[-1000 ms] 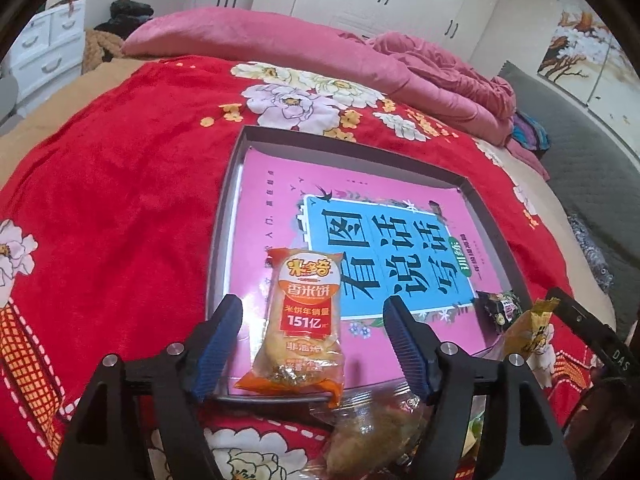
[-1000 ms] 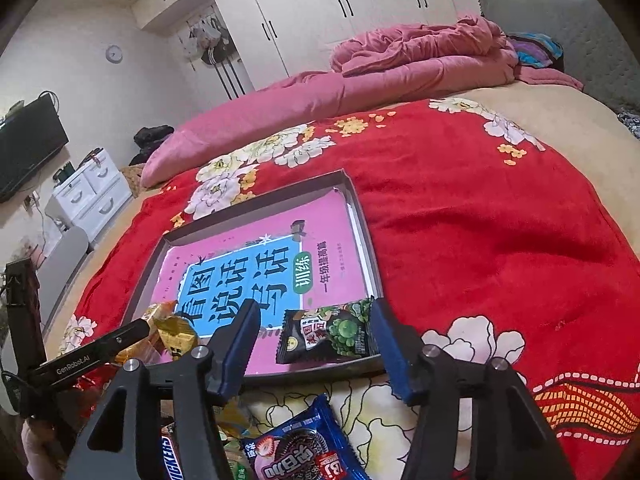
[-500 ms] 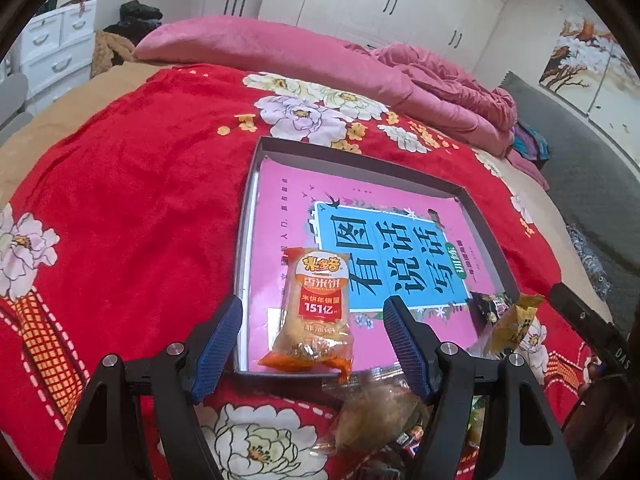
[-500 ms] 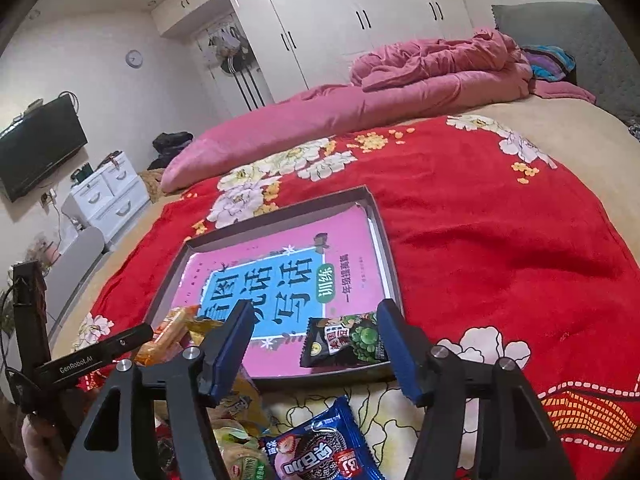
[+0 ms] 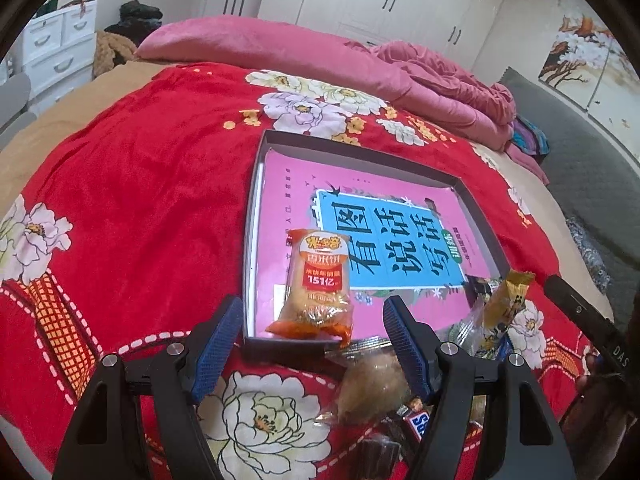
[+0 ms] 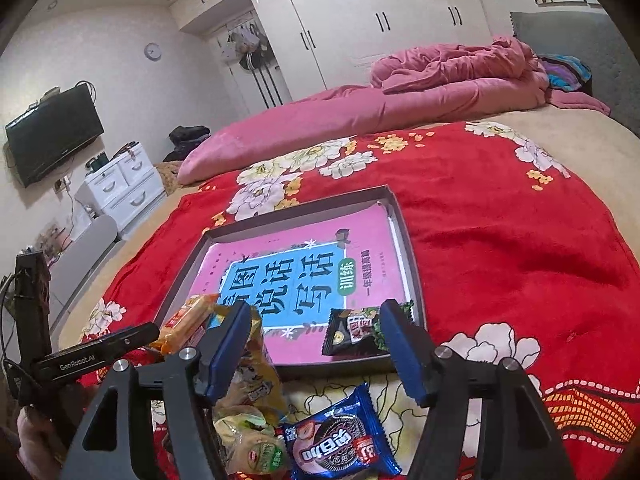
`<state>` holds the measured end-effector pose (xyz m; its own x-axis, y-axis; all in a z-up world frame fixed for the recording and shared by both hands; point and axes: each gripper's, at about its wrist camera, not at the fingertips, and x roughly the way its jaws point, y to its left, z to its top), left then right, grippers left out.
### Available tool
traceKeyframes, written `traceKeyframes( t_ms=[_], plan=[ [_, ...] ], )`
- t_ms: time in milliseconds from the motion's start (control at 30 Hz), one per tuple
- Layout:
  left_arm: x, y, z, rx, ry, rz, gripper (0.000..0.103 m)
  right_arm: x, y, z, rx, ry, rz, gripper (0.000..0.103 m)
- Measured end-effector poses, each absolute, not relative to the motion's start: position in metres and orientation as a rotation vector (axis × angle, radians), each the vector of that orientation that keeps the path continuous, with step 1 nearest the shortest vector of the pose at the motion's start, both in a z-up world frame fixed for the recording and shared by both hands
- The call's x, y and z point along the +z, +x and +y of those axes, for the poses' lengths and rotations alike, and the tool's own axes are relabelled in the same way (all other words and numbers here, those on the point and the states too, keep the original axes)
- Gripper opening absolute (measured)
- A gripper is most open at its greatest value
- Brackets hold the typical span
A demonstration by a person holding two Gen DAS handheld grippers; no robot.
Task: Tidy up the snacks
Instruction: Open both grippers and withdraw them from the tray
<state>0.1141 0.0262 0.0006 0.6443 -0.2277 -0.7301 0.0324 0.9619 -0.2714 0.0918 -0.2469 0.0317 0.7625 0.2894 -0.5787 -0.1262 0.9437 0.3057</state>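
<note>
A shallow grey tray with a pink and blue book in it lies on the red flowered blanket. An orange rice-cracker packet lies in the tray's near left corner. My left gripper hovers open just short of it, not touching. In the right wrist view a dark green-and-black packet lies in the tray's near right corner. My right gripper stands open in front of it, its pads clear of the packet.
Loose snacks are heaped on the blanket before the tray: a blue cookie packet, a yellow packet, a clear-wrapped pastry, a chocolate bar. Pink bedding lies at the bed's far end.
My left gripper has drawn back and up from the orange packet, which stays in the tray. The right gripper's jaws have widened and it has backed off the dark packet.
</note>
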Motion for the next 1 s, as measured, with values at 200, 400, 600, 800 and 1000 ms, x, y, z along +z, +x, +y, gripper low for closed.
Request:
traceKeyframes(
  t_ms=[200, 400, 600, 800, 1000],
  plan=[
    [0.000, 0.109, 0.024, -0.150, -0.228, 0.866, 0.075, 0.030, 0.090, -0.241, 0.245, 0.240, 0.683, 0.066],
    [0.000, 0.103, 0.017, -0.160, -0.221, 0.875, 0.075, 0.028, 0.088, -0.239, 0.256, 0.240, 0.696, 0.066],
    [-0.004, 0.098, 0.007, -0.172, -0.188, 0.897, 0.075, 0.025, 0.086, -0.235, 0.276, 0.227, 0.714, 0.066],
    [-0.009, 0.091, 0.000, -0.185, -0.165, 0.927, 0.074, 0.023, 0.085, -0.230, 0.295, 0.218, 0.729, 0.066],
    [-0.014, 0.089, -0.007, -0.199, -0.147, 0.953, 0.074, 0.020, 0.085, -0.225, 0.309, 0.206, 0.744, 0.066]
  ],
)
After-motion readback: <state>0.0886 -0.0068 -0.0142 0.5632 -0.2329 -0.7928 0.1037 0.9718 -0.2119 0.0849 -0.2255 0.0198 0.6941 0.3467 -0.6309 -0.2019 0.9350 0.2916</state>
